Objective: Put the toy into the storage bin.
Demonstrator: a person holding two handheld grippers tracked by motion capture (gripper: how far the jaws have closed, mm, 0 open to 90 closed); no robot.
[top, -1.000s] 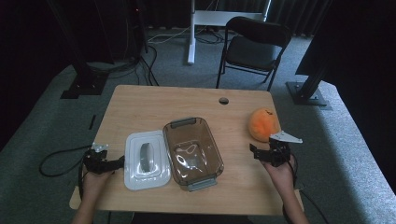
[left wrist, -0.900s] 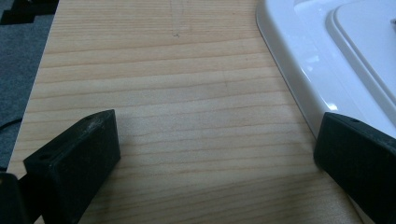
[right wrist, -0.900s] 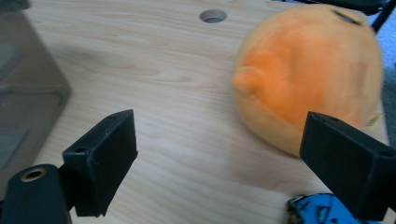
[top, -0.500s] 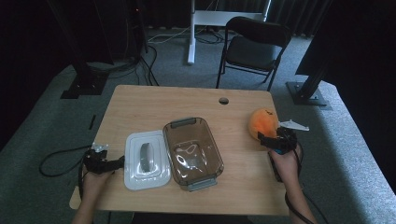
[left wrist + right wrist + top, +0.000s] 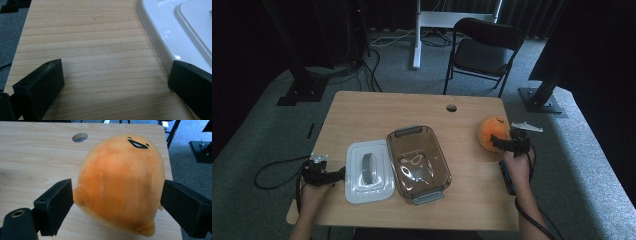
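right gripper [image 5: 507,145]: has moved from the table's right edge up to the orange plush toy [image 5: 490,133], jaws wide apart on either side of it, not yet clamped
plush toy: near the right edge of the table [image 5: 362,115], well apart from the brown container [image 5: 418,157]
left gripper [image 5: 332,175]: unmoved at the near left corner, jaws apart, just beside the white lid [image 5: 368,172]
meaning: a grasp on the toy looks imminent
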